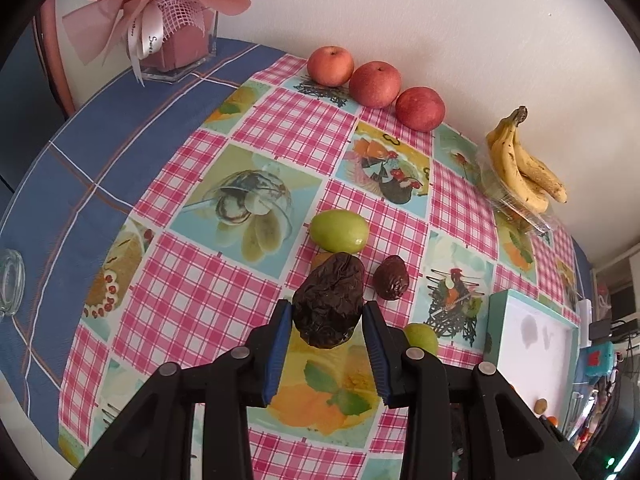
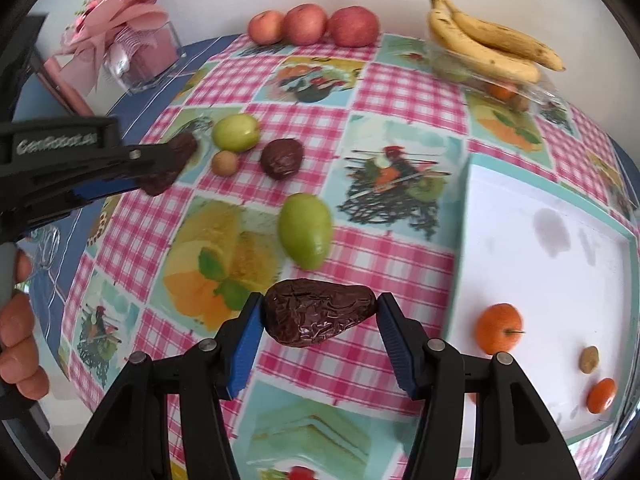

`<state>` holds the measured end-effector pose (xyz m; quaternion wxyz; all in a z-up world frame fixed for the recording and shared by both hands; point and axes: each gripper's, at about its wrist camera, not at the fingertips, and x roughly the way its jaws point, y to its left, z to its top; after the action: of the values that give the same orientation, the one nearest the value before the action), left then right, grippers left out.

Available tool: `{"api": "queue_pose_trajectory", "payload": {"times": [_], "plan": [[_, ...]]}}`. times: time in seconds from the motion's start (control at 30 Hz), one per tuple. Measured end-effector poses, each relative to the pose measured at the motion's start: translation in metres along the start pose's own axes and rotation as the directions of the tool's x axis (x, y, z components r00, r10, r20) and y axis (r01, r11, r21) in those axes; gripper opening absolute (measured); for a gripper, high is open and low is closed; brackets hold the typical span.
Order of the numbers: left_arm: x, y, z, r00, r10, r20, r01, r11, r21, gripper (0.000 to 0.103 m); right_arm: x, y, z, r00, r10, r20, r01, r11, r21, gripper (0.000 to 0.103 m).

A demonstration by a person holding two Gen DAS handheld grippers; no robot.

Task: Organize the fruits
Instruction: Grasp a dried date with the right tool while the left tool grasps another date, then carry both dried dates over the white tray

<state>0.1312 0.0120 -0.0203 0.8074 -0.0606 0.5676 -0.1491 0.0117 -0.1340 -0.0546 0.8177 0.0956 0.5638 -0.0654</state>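
My left gripper [image 1: 326,312] is shut on a dark wrinkled date [image 1: 329,300], held clear of the checked tablecloth [image 1: 192,288]. My right gripper [image 2: 320,314] is shut on a second dark date [image 2: 320,317], gripped crosswise by its ends above the cloth. In the right wrist view the left gripper's date [image 2: 185,145] shows at the far left. On the cloth lie a third date [image 2: 282,158], two green fruits [image 2: 305,231] [image 2: 235,132] and a small tan fruit [image 2: 225,163]. A white tray [image 2: 560,184] with a teal rim lies to the right.
The tray holds an orange [image 2: 499,328], a small tan fruit [image 2: 589,359] and a small orange [image 2: 601,395]. Three apples [image 1: 375,84] line the wall. Bananas [image 1: 524,160] rest on a clear plastic box. A pink bouquet in a glass vase [image 1: 172,40] stands back left. A hand [image 2: 16,344] grips the left handle.
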Motion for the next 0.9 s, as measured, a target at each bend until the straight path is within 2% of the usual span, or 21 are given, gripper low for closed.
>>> {"api": "queue_pose_trajectory", "payload": {"times": [0.43,0.9], "plan": [[-0.010,-0.032,-0.009,1.000,-0.019,0.015,0.018,0.999,0.046,0.039,-0.033,-0.073,-0.002,0.997,-0.052,0.051,0.043,0.986,0.159,0.059],[-0.014,-0.085,-0.029,0.998,-0.061,0.004,0.060,0.989,0.137,0.039,-0.060,-0.185,-0.029,0.986,-0.163,0.047,0.129,0.901,0.413,0.059]]}}
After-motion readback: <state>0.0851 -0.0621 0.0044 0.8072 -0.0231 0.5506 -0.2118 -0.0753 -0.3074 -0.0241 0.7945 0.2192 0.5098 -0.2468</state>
